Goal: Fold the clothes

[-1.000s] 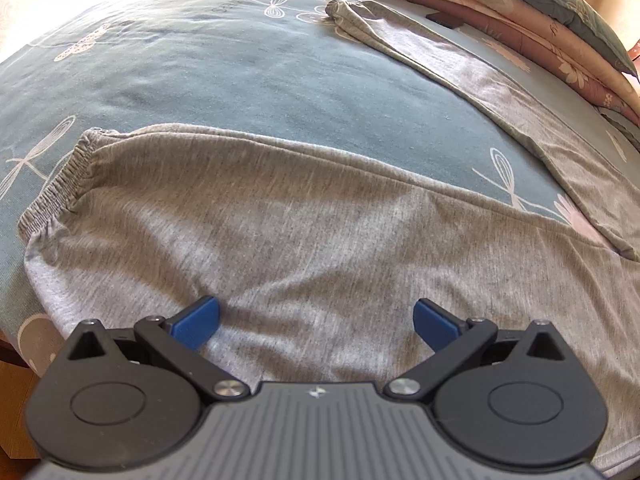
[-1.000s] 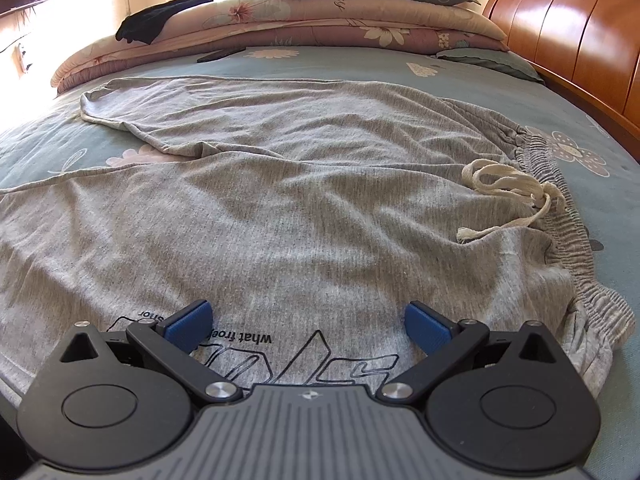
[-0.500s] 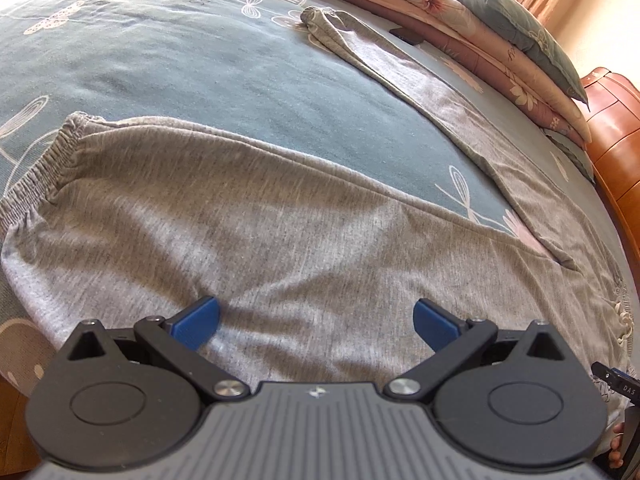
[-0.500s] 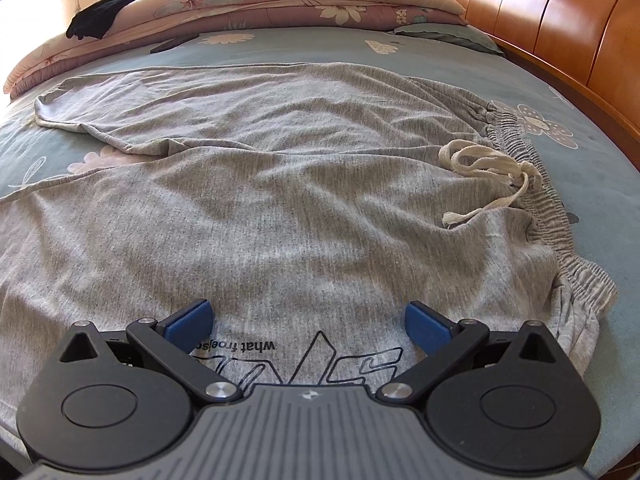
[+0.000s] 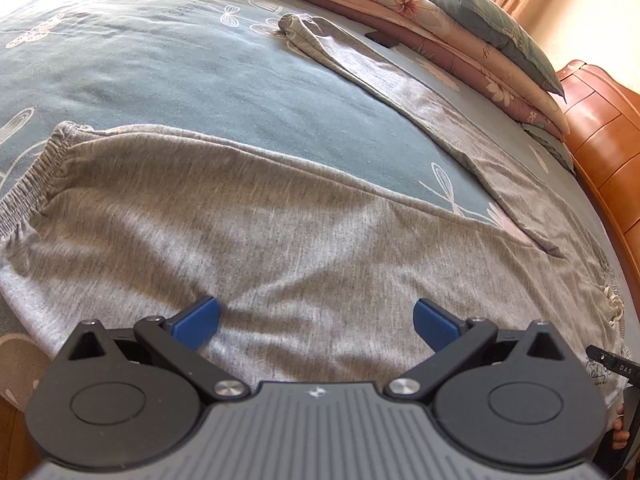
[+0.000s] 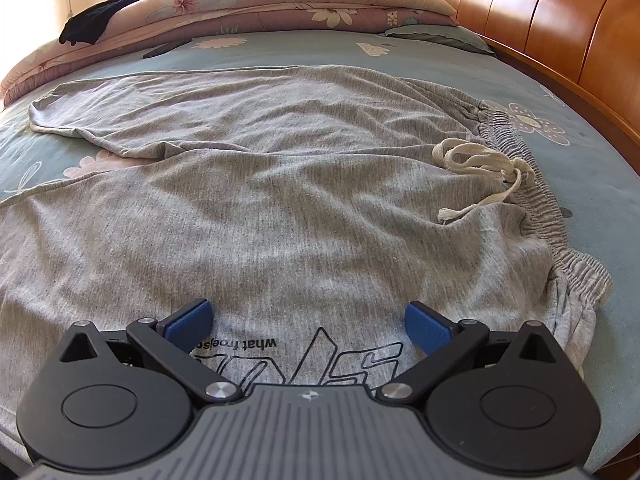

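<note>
Grey trousers (image 6: 280,200) lie spread flat on the bed (image 5: 168,68), their cord (image 6: 480,168) loose by the waistband. Both the left gripper (image 5: 316,316) and right gripper (image 6: 306,318) hover with fingers apart, holding nothing. Stacked quilts (image 6: 300,4) and a pillow (image 5: 488,20) line the far edge beside the wooden headboard (image 6: 540,12).

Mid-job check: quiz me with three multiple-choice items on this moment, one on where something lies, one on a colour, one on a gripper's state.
1. The white drawstring lies: A) by the trousers' waistband B) on the pillows C) off the bed
2. The trousers are: A) navy B) grey C) red
3. The right gripper is: A) shut on cloth B) open, holding nothing C) shut on the drawstring

Answers: 1 A, the cord rests beside the elastic waistband. 2 B, the fabric is heather grey. 3 B, its blue pads stand wide apart above the cloth.
</note>
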A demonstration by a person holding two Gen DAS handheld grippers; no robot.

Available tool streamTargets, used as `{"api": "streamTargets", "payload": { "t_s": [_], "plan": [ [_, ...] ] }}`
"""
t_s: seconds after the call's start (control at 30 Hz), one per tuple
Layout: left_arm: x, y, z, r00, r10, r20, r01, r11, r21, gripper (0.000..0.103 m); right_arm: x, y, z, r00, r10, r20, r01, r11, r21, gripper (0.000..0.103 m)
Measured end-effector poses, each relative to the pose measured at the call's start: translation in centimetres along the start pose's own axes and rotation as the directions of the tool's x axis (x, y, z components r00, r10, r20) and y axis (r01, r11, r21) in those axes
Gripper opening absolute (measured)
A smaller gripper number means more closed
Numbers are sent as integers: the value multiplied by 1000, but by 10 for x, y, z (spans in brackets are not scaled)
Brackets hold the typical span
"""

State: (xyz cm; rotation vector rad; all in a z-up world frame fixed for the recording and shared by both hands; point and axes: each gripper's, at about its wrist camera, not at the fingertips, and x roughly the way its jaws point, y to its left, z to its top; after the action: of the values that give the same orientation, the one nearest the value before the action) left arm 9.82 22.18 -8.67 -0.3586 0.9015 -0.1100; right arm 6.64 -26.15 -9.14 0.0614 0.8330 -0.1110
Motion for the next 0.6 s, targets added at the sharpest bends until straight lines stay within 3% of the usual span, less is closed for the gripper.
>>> {"api": "streamTargets", "payload": {
  "t_s": [0.37,0.6],
  "plan": [
    [-1,1,-6,999,-8,36,7,1000,24,102,1,3,2,1000,-22,-19,22,1000,11,103],
    [0,-1,-6,999,1,34,-2,999,37,102,-4,7,-10,998,-42,55,42,999,5,103]
  ]
}}
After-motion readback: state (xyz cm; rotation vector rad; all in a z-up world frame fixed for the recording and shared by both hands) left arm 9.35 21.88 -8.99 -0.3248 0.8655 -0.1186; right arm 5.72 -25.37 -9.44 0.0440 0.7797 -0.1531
